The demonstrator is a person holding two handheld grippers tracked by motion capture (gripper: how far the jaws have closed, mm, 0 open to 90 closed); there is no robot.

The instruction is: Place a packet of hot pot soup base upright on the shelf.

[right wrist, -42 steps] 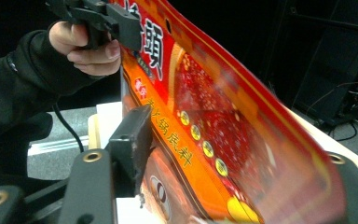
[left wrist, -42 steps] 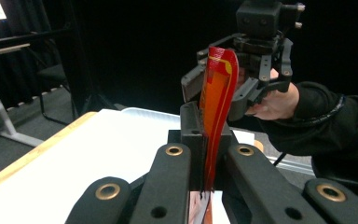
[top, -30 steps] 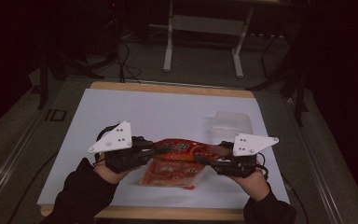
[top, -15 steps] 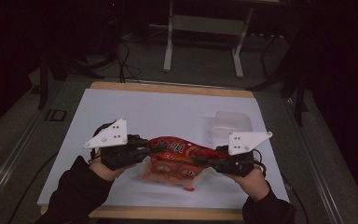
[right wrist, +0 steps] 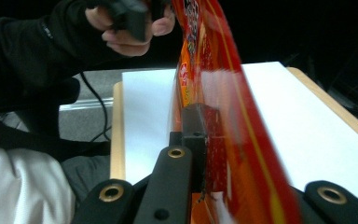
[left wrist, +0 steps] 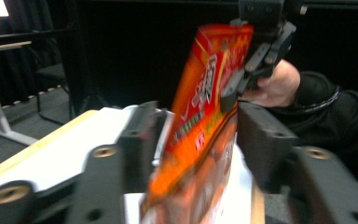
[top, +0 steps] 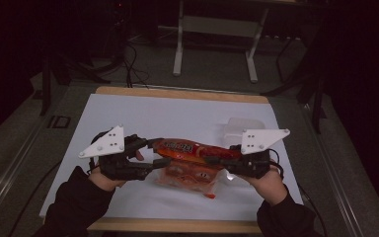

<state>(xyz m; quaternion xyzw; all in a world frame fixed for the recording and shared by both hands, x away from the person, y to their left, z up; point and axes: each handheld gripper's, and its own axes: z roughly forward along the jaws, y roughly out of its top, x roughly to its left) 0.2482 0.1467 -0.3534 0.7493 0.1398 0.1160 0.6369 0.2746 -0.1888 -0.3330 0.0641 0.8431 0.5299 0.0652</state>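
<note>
Snack bag (top: 193, 159): above white mat (top: 177, 118) | left gripper (top: 153, 153): jaws apart, straddling bag's end | right gripper (top: 223, 163): clamped on other end

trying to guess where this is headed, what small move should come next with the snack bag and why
Probably close the left tool on the snack bag. Its jaws stand apart on either side of the bag's end, while the right tool already pinches the other end and holds the bag above the white mat.
</note>
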